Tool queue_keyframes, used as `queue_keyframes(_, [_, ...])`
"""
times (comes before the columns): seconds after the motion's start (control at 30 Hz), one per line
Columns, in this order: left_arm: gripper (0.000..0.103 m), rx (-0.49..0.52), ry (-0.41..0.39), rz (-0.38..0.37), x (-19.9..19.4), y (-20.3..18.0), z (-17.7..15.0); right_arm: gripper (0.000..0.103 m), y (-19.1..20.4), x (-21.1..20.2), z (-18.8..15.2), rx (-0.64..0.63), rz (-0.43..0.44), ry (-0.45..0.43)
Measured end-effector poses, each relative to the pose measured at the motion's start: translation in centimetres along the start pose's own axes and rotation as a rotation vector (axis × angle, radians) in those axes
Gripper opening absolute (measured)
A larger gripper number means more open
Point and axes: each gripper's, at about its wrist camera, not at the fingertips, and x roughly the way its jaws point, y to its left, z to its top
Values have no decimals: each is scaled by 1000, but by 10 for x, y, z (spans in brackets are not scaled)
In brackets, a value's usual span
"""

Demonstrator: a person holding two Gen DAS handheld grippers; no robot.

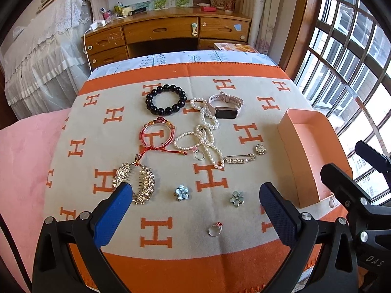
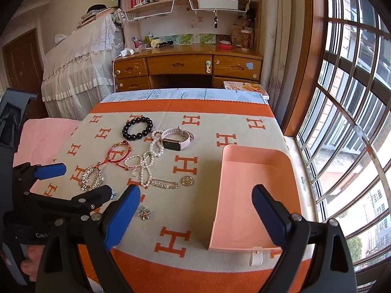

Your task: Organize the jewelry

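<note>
Jewelry lies spread on the orange-and-grey blanket: a black bead bracelet, a pink watch, a pearl necklace, a red bracelet, a gold hair comb, a pearl pin, a gold brooch, two blue flower clips, and a ring. An empty pink box stands at the right. My left gripper is open above the near items. My right gripper is open at the box's left wall.
A wooden desk with drawers stands beyond the bed. A barred window runs along the right. A lace-covered piece of furniture is at the left, and a pink cover lies beside the blanket.
</note>
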Motion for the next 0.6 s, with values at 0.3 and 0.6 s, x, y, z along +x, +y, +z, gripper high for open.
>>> queue_keyframes(0.3, [102,50,-55,92,-12,27,54,93,2,19,47,-75,39,48])
queue_keyframes(0.6, [102,24,40,170,37,80,136,83,-2,96,125,-39,117,208])
